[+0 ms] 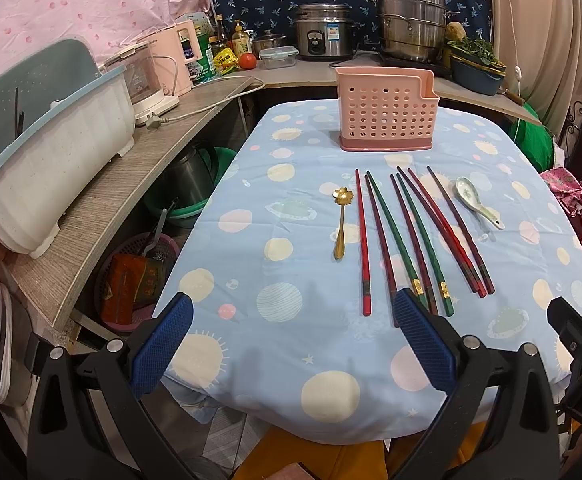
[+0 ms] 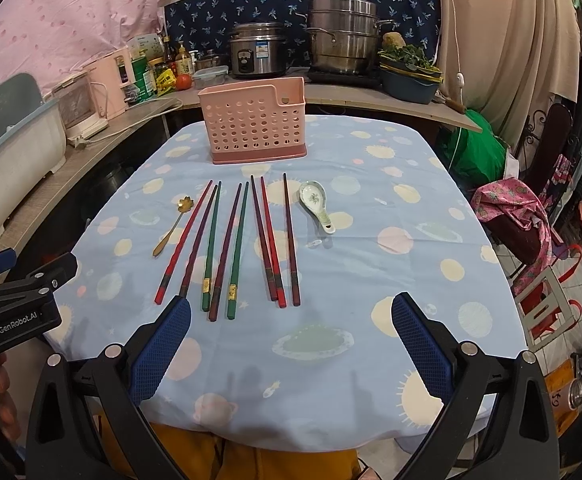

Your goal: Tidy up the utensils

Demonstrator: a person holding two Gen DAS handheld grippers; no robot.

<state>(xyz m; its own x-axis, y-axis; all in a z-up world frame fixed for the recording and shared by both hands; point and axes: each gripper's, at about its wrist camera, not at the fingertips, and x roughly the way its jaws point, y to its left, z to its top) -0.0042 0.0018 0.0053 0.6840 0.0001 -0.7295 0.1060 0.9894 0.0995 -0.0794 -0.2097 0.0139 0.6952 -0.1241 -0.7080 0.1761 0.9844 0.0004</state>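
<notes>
Chopsticks [image 1: 407, 236], red, maroon and green, lie side by side mid-counter, tips toward the far edge. Gold spoon [image 1: 342, 222] lies just off their left side; ceramic spoon [image 1: 475, 200] just off their right, bowl up. Pink perforated holder [image 1: 386, 110] stands upright near the far edge, apart from the row. Counter [image 1: 291, 340] wears a blue dotted cloth. Left gripper [image 1: 291, 316] and right gripper [image 2: 291, 316] hover over the near edge, fingers [image 2: 169, 346] spread wide, nothing held.
</notes>
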